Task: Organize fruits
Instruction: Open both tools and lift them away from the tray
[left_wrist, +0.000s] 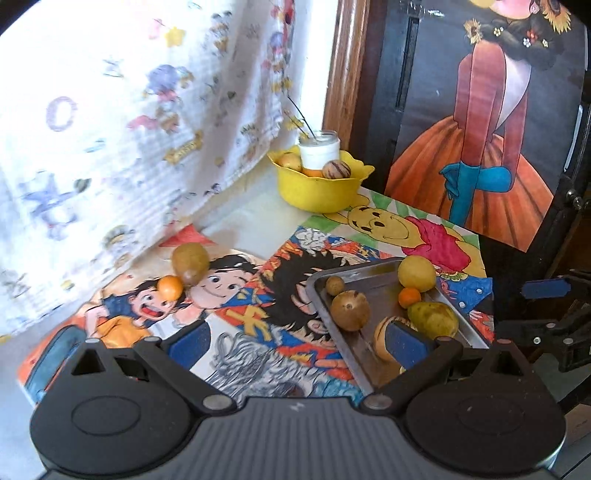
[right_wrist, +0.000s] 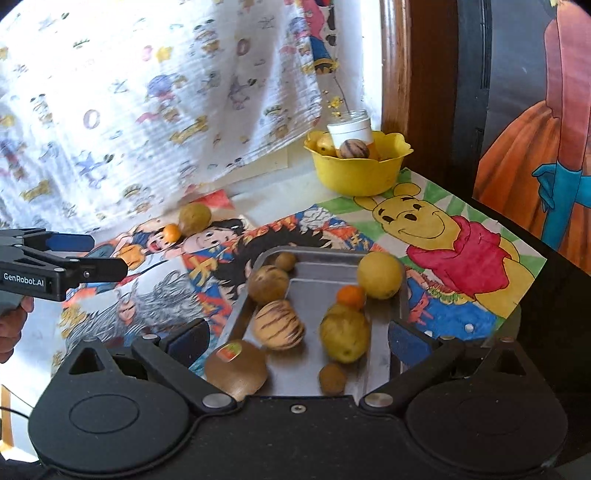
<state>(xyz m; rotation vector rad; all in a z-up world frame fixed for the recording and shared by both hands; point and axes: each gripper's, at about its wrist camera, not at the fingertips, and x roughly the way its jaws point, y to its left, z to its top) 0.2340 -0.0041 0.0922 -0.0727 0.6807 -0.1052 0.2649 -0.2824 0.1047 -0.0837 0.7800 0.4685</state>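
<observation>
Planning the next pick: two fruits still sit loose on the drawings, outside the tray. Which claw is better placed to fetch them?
Probably the left claw. It is open and empty, with the small orange and brown fruit just ahead on its side. The right claw, also open, hangs over the metal tray, farther away.

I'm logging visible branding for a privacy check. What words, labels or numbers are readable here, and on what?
"GenRobot.AI": white print on the side of the left hand-held gripper, right wrist view.
Sticker on the brown fruit in the metal tray: too blurred to read.
Lettering on the comic drawing and patterned curtain: not legible.
</observation>
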